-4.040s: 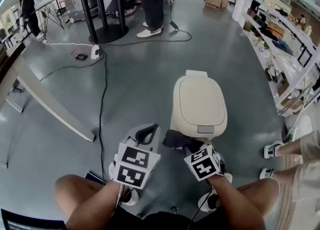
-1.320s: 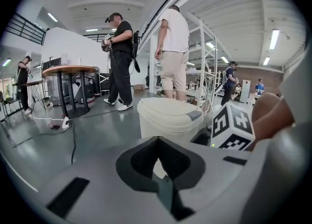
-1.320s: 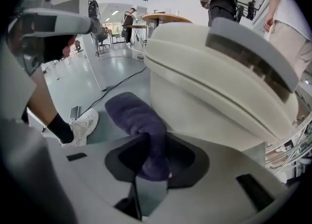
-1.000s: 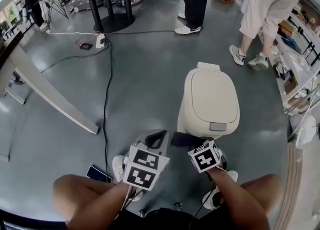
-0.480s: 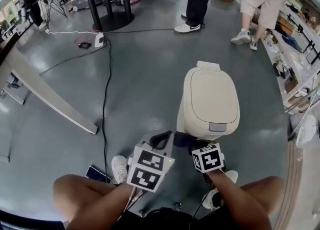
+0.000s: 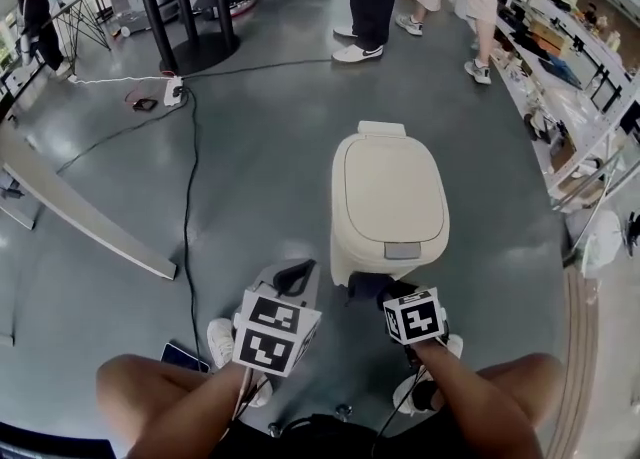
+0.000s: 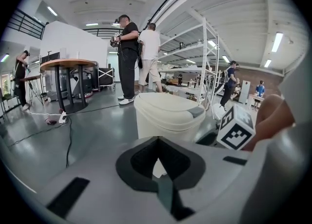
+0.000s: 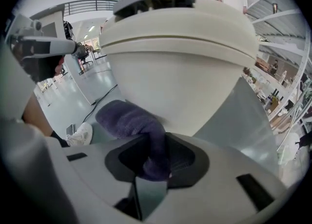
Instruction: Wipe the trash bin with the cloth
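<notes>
Held low in front of the knees, the right hand-held gripper [image 6: 383,293] clamps the dark cloth [image 8: 129,120] against the front wall of the cream trash bin [image 6: 388,197]. The left hand-held gripper [image 6: 290,277] hovers beside it, jaws together and empty. The bin stands on a grey floor [image 6: 250,167] crossed by a black cable [image 6: 187,197]; shelves [image 6: 590,97] line the right.

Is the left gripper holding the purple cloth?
No, the dark purple fuzzy cloth is pinched in the right gripper, while the left gripper has its fingers together on nothing.
</notes>
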{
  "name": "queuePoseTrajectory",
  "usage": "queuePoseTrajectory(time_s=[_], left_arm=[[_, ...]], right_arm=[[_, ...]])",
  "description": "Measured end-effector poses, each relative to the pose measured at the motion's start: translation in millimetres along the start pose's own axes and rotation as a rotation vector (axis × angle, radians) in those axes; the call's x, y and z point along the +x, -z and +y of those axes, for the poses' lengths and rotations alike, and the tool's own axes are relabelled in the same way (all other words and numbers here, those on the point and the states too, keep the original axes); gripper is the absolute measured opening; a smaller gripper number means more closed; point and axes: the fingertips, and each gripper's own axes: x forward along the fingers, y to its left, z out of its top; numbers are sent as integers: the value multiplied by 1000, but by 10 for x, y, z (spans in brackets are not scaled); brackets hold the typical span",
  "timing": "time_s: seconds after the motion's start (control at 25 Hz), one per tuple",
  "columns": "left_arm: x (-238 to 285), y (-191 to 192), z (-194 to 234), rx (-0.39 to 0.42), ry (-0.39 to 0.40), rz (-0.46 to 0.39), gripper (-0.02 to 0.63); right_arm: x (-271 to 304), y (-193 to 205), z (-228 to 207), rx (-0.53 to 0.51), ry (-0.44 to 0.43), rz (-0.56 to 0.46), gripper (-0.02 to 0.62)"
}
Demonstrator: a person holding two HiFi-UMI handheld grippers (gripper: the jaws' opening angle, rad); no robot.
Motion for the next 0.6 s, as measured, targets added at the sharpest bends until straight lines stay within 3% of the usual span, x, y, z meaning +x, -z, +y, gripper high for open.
queuePoseTrajectory(time_s=[0.24, 0.6], left_arm=[[41, 23, -19, 6, -6, 16, -2], [156, -9, -172, 22, 18, 24, -3]], right_arm=[[-71, 110, -289, 73, 24, -2, 103], [-82, 213, -523, 104, 57, 5, 103]])
